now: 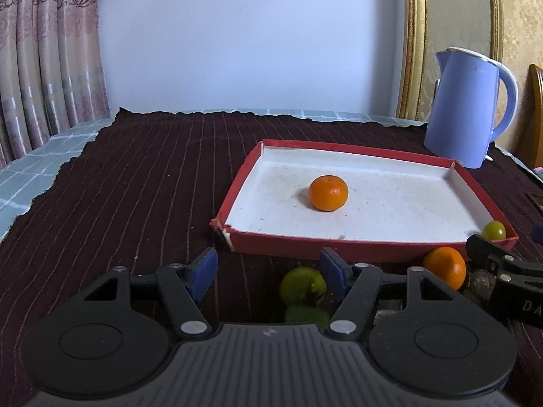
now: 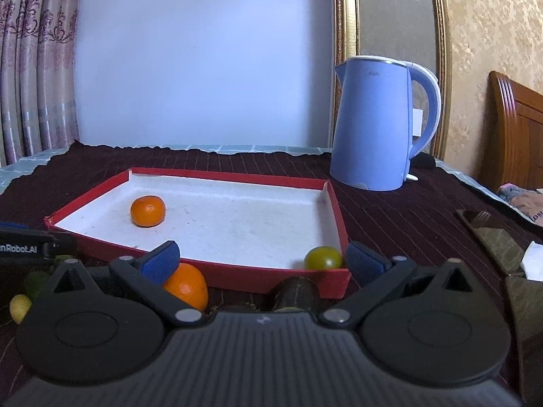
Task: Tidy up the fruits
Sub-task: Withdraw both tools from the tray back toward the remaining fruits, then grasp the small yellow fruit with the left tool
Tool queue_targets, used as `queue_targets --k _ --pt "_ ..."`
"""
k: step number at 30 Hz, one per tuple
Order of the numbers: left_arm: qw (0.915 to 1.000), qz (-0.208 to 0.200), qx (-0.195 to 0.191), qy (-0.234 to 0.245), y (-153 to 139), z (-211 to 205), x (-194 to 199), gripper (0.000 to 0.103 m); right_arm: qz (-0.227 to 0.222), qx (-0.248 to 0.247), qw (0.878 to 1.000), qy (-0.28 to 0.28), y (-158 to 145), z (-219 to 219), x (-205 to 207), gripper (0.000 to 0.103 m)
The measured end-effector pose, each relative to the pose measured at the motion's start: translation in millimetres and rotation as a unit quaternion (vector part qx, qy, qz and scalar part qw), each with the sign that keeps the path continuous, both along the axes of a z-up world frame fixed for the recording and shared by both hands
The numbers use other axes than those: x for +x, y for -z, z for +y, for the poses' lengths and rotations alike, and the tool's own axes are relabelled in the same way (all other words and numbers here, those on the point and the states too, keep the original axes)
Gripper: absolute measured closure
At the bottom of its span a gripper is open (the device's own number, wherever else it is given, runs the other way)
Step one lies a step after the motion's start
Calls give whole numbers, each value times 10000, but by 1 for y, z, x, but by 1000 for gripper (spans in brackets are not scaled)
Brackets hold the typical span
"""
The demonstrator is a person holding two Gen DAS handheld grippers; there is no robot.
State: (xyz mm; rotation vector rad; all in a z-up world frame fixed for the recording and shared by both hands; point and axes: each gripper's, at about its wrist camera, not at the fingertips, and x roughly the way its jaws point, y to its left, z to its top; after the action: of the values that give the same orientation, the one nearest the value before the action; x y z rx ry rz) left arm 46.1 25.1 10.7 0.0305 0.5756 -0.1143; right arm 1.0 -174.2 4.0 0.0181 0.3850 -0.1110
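Hovering low over the dark striped cloth (image 1: 135,183), left gripper (image 1: 269,273) has its blue pads spread wide with nothing clamped; a green fruit (image 1: 302,286) sits on the cloth between the pads, nearer the right one, with a second green fruit (image 1: 305,313) just behind it, partly hidden by the gripper body. Right gripper (image 2: 263,263) is likewise spread apart and holding nothing; a dark round fruit (image 2: 293,291) lies between its pads, outside the tray's near wall. An orange (image 2: 186,288) sits on the cloth just beside the right gripper's left pad, touching or nearly so, can't tell. Red-walled tray (image 1: 339,244) with white floor is just ahead of both grippers: one orange in the tray (image 1: 328,192) toward its left-middle, one small green fruit (image 2: 322,257) in the near right corner. More small yellow-green fruit (image 2: 20,307) at far left of the right wrist view. Blue kettle (image 2: 373,125) stands upright on the cloth beyond the tray's far right corner.
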Motion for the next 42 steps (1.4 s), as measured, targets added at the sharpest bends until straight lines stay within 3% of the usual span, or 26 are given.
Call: queue_targets --k 14,26,29,36,42 --pt "9977 123 -220 633 9 15 -36 37 93 -89 9998 -181 3 4 -15 0" --pt "9950 506 -165 848 28 12 -32 38 269 -261 9989 -280 10 4 -25 0" --pt "9944 514 -159 911 29 11 -32 42 279 -261 9987 -330 10 4 -26 0" --pt "9948 409 -20 935 30 7 -35 70 315 -156 9987 -372 11 1 -26 0" --pt "9949 354 -35 946 31 8 -37 74 346 -151 9988 -319 11 -6 -30 0"
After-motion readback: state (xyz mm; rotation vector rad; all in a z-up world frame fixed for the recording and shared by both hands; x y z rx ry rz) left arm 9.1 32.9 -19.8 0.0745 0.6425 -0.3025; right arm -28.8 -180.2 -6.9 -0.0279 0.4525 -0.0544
